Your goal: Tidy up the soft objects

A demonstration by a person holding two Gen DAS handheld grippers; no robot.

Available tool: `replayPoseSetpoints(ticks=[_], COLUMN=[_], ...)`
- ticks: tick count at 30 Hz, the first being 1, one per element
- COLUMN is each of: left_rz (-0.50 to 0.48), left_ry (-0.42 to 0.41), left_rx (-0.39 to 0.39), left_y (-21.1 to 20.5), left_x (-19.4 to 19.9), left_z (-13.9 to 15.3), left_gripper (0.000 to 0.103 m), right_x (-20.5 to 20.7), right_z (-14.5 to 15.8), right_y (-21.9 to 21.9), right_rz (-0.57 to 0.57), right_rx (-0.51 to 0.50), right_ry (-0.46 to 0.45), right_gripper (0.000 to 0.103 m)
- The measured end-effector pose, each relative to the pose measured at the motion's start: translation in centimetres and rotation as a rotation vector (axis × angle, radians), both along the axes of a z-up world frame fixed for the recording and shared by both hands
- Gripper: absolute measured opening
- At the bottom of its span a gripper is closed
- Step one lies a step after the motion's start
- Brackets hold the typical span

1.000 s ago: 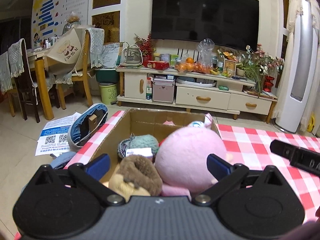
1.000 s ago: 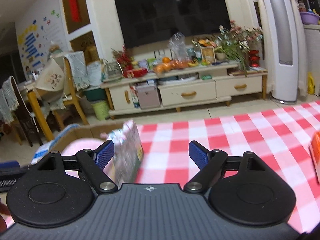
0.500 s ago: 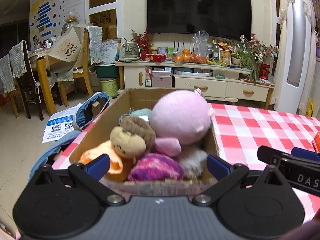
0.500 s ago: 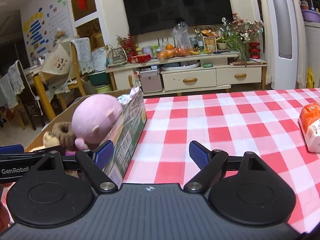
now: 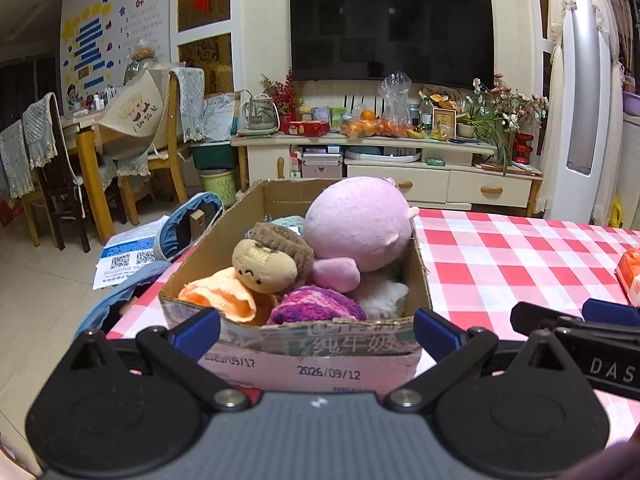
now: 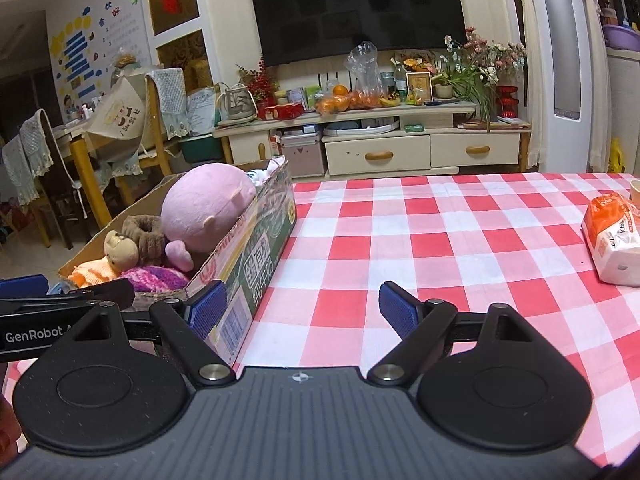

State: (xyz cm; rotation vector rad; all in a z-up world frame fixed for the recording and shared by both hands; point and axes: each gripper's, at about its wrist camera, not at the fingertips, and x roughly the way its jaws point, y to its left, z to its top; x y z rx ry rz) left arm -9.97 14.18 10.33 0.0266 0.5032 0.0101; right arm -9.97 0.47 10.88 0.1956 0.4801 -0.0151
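Note:
A cardboard box (image 5: 304,356) stands on the red-checked table's left end, also in the right wrist view (image 6: 256,256). It holds a pink plush (image 5: 356,220), a tan smiling doll (image 5: 262,266) with a brown fuzzy piece, an orange knit (image 5: 224,294), a purple knit (image 5: 316,308) and something white. My left gripper (image 5: 316,330) is open and empty, just in front of the box's near wall. My right gripper (image 6: 302,312) is open and empty over the cloth beside the box's right wall. The pink plush (image 6: 204,208) shows there too.
An orange-and-white packet (image 6: 612,236) lies at the table's right edge. The right gripper's finger (image 5: 576,332) shows at the left view's right side. Beyond the table are a TV stand (image 5: 384,168), chairs (image 5: 160,140) and papers on the floor.
Both grippers have pulled back and away from the box. The left one was over the toys; now the whole box sits ahead of it. Both stayed open.

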Motion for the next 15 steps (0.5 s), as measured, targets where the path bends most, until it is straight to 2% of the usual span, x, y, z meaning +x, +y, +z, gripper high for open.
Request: replayPoseSetpoints(ticks=[15], left_rz=[0.007], left_ry=[-0.030], left_rx=[0.028], left_y=[0.5], left_x=[-1.3], left_z=[-0.8], left_gripper=[0.102], right_x=[0.2], right_z=[-0.8], right_y=[0.3], right_rz=[-0.018], right_rx=[-0.030], right_ry=[0.002], right_gripper=[0.103])
